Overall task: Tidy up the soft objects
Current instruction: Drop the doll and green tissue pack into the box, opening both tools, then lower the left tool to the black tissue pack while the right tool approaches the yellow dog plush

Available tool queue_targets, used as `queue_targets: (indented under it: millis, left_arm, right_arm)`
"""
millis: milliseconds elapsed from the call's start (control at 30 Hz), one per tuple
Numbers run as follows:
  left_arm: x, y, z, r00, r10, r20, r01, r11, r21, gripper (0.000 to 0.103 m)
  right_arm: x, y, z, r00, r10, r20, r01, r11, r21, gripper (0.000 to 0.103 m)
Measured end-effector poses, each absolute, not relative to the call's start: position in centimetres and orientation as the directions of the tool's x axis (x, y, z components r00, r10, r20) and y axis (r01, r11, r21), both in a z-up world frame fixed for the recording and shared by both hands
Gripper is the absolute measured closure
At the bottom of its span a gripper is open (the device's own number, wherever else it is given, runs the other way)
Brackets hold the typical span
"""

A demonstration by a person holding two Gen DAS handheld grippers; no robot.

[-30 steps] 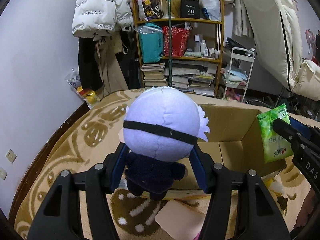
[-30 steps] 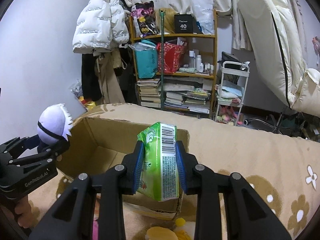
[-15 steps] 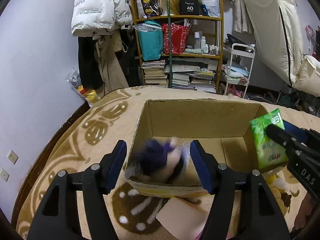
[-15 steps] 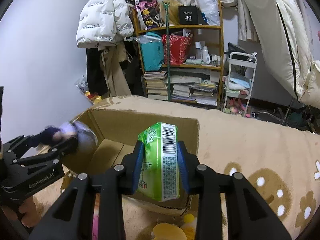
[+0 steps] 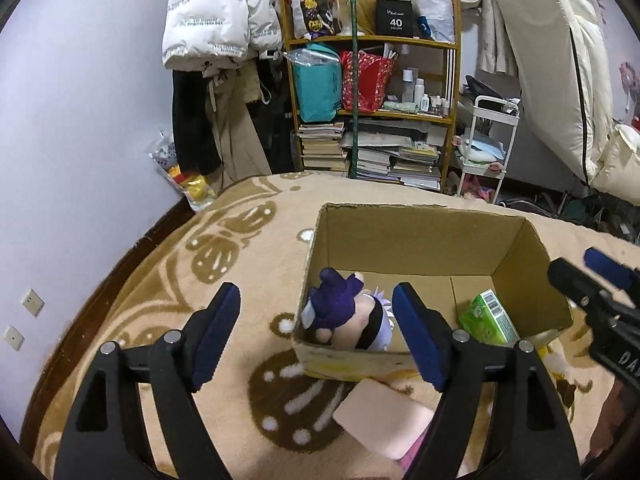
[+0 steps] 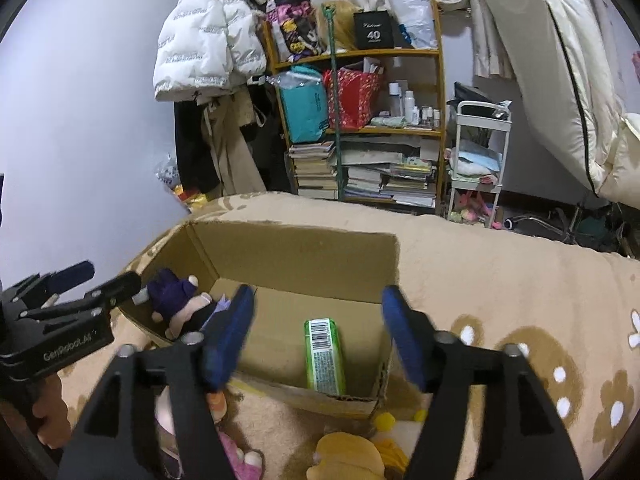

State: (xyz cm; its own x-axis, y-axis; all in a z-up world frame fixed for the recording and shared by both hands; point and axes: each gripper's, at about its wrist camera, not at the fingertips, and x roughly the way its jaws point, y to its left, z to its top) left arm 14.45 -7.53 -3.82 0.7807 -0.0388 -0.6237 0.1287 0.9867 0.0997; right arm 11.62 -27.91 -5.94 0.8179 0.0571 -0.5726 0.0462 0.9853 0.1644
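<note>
An open cardboard box (image 5: 420, 236) (image 6: 296, 252) stands on the tan blanket. A plush doll (image 5: 348, 316) with a purple body and white hair lies upside down in its near left corner; it also shows in the right wrist view (image 6: 180, 304). A green tissue pack (image 5: 486, 318) (image 6: 324, 354) lies on the box floor at the right. My left gripper (image 5: 316, 332) is open and empty above the box's near wall. My right gripper (image 6: 320, 332) is open and empty above the tissue pack.
A pink flat item (image 5: 384, 416) and a yellow plush (image 6: 348, 456) and a pink plush (image 6: 236, 452) lie on the blanket (image 5: 160, 320) in front of the box. A bookshelf (image 5: 372, 112), hanging coats and a white cart stand behind the bed.
My left gripper opened and the doll fell into the box. My right gripper opened and the tissue pack dropped onto the box floor. Both grippers now stand wide open.
</note>
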Motion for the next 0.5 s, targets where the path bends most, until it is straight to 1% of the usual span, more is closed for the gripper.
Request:
queue_targets:
  millis: [33,67,133,200,333,500]
  left_arm:
    - [14.0,-7.5,-3.6,0.785,-0.034,-0.619,0.130,0.985,0.111,0.021]
    - [13.6,-7.4,-3.4,0.789,-0.030,-0.614,0.130,0.984,0.118,0.017]
    - [12.8,-7.4,-3.1,0.799,-0.020,-0.601,0.122,0.984,0.129,0.012]
    - [12.0,-7.2,-2.7,0.809,0.002,-0.588,0.101,0.985,0.143,0.011]
    - [10.4,-6.7,-1.9,0.807,0.005,-0.590,0.090,0.987,0.132,0.005]
    - [8.9,-6.2,-1.2,0.796,0.009,-0.605,0.083,0.989,0.124,0.005]
  right_arm:
    - [11.3,-28.1,-5.7,0.824,0.053,-0.565,0.051,0.985,0.167,0.016]
    - [11.0,-28.2,-5.4,0.829,0.052,-0.557,0.052,0.984,0.170,0.013]
    - [10.5,-28.5,-4.9,0.836,0.048,-0.547,0.057,0.983,0.175,0.004]
    - [10.0,-28.8,-4.5,0.842,0.045,-0.537,0.066,0.980,0.185,0.000]
    - [8.7,-29.2,-3.6,0.851,0.050,-0.522,0.071,0.975,0.210,0.000]
    - [7.2,-29.6,-2.6,0.860,0.041,-0.508,0.073,0.976,0.203,0.000]
